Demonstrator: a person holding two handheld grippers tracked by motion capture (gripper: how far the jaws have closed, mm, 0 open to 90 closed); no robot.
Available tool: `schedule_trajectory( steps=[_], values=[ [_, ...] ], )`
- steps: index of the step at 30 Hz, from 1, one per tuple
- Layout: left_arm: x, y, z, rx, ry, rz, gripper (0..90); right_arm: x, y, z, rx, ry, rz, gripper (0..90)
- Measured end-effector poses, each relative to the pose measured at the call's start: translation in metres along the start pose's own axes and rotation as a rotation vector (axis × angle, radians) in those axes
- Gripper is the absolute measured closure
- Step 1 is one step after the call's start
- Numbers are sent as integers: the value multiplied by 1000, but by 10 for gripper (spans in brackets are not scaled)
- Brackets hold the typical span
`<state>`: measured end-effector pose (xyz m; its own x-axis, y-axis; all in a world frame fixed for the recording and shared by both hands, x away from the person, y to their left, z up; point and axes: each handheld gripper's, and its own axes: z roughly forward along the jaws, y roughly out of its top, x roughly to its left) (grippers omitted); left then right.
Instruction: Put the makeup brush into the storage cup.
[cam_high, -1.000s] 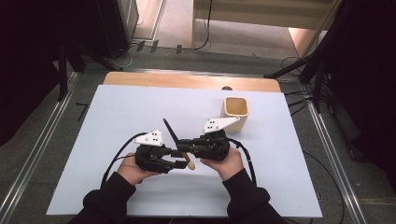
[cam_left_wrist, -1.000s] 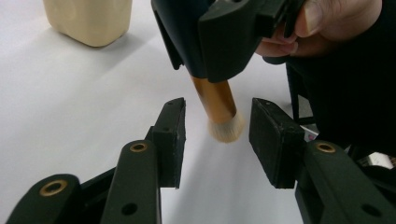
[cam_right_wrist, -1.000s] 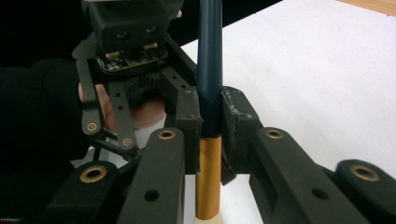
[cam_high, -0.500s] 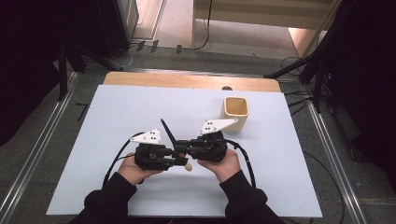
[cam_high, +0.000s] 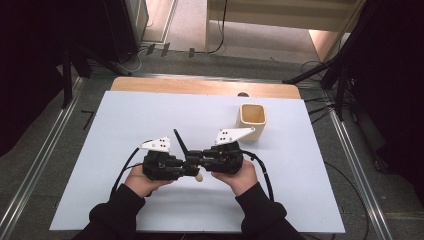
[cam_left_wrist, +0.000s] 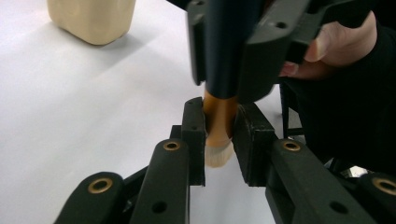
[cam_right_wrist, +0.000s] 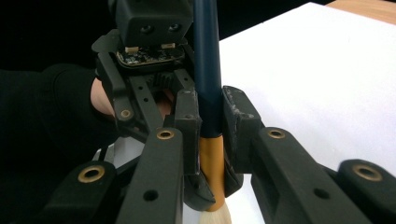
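Note:
A brush with a dark blue handle (cam_high: 180, 141), gold ferrule and pale bristles (cam_high: 199, 176) hangs between both grippers just above the white table (cam_high: 125, 115). My left gripper (cam_high: 191, 170) points right. Its jaws have just been closing and now press on the gold ferrule (cam_left_wrist: 218, 122), bristles (cam_left_wrist: 218, 156) sticking out below the left gripper (cam_left_wrist: 219, 114). My right gripper (cam_high: 196, 159) points left, facing the other one. In the right gripper view it (cam_right_wrist: 210, 114) is shut on the blue handle (cam_right_wrist: 206, 51) just above the ferrule.
A cream square cup (cam_high: 251, 121) stands upright on the table behind the right hand, and appears at top left as the cup (cam_left_wrist: 91, 18) in the left gripper view. A wooden strip (cam_high: 200, 87) runs along the table's far edge. Cables trail from both grippers toward the person.
The left gripper's jaws have drawn in onto the brush's ferrule. The brush's handle tip has shifted slightly left. Both hands stay where they were.

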<state>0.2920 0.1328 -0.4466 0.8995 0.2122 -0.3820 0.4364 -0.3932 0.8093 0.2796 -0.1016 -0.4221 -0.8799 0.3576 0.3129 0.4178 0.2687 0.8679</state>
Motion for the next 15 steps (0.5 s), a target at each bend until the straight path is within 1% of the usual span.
schedule_trajectory(
  steps=[3,6,7,9,10,11,13,14,15],
  values=[
    [-1,1,-1,1,8,18,763,0,0,-1,-4,6,2,778],
    [-2,1,-1,0,13,22,766,1,1,-2,-7,7,1,769],
    [-3,2,-3,8,25,35,767,1,1,-2,-11,9,0,755],
    [-3,3,-4,17,34,44,770,1,2,-5,-22,10,5,683],
    [-3,3,-4,17,34,44,770,1,2,-5,-22,10,5,683],
    [-3,3,-6,19,39,43,770,1,3,-9,-38,10,-1,680],
    [-3,4,-7,21,44,44,771,1,3,-13,-55,10,-14,632],
    [-4,4,-7,27,45,41,771,1,3,-13,-55,10,-14,632],
    [-5,6,-8,43,61,59,772,1,3,-16,-55,-2,-11,607]
  ],
)
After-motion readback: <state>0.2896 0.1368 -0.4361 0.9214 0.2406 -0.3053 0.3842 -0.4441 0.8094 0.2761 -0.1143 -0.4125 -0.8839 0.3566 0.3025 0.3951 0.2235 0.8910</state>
